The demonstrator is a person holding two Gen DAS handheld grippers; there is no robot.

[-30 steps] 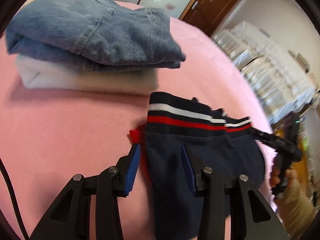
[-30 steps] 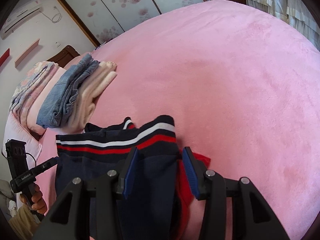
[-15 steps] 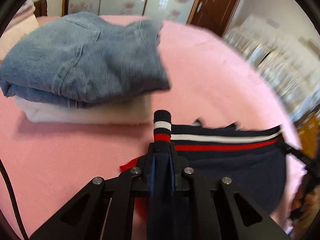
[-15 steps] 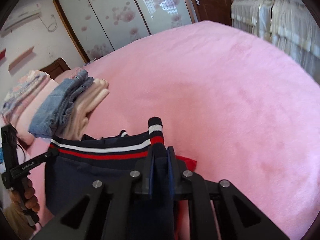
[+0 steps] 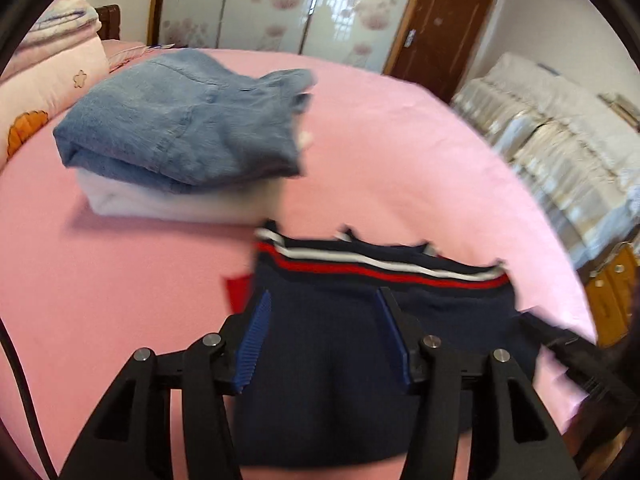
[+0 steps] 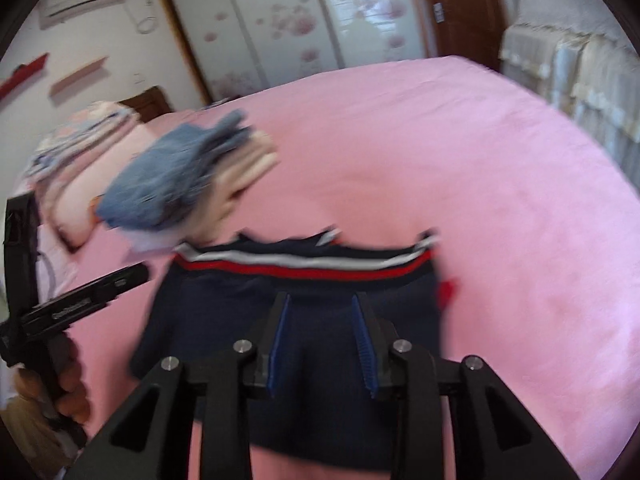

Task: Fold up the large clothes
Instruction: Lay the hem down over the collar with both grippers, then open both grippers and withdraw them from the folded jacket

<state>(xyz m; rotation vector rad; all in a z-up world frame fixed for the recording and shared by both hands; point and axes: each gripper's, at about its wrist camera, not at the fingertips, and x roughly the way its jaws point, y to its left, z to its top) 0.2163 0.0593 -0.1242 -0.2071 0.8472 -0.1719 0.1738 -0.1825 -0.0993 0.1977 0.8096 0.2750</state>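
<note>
Navy sweater (image 5: 344, 344) with the red-and-white striped hem lies folded on the pink bed (image 5: 100, 280), near its front edge, just in front of the jeans stack (image 5: 180, 136). Left hand-held gripper (image 5: 324, 332) has just been opening, its pads apart above the cloth and gripping nothing. Same with the right hand-held gripper (image 6: 322, 336): jaws just let go, sweater below them, nothing pinched.

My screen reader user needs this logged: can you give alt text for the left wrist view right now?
The left gripper hangs open above a folded navy garment with red and white stripes, lying on a pink bed. Behind it, folded jeans top a white folded item.
</note>
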